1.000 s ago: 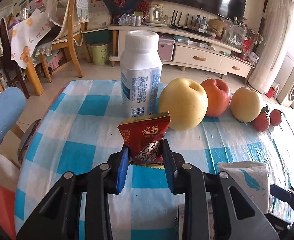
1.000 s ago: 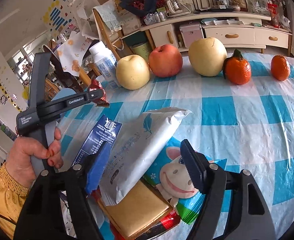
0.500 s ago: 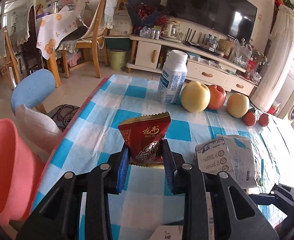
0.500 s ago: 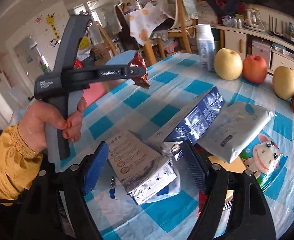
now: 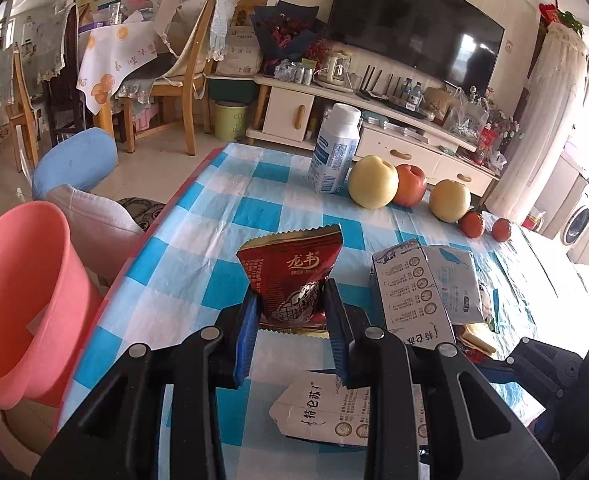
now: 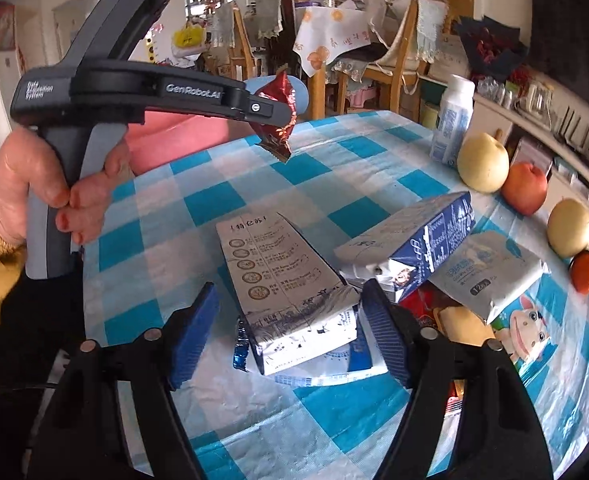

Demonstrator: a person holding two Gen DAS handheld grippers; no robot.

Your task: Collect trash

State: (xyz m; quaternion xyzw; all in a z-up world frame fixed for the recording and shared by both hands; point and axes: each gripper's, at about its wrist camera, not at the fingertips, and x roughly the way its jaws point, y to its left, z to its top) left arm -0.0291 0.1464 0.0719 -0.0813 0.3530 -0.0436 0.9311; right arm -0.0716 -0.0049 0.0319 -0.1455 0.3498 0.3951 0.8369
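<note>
My left gripper [image 5: 292,312] is shut on a red foil snack wrapper [image 5: 294,268], held up above the blue-checked table [image 5: 198,256]. A pink bin [image 5: 18,292] stands just off the table's left edge, left of that gripper. In the right wrist view the wrapper [image 6: 279,120] hangs from the left gripper [image 6: 270,110], which a hand grips. My right gripper [image 6: 290,316] points down over a flattened white-and-blue carton [image 6: 286,276]. Its jaws are closing with the carton between them, and the pads do not press on it.
A dark blue carton [image 6: 422,236], a white pouch [image 6: 486,272] and a cartoon-pig wrapper [image 6: 530,320] lie piled to the right. A white bottle [image 5: 334,148], pears, an apple [image 5: 410,184] and oranges line the far edge. Chairs and a blue stool [image 5: 74,160] stand beyond.
The left gripper drew back with the wrapper toward the table's near left edge, and the pink bin came into view. The right gripper rolled and shifted left from the white pouch to the flattened carton.
</note>
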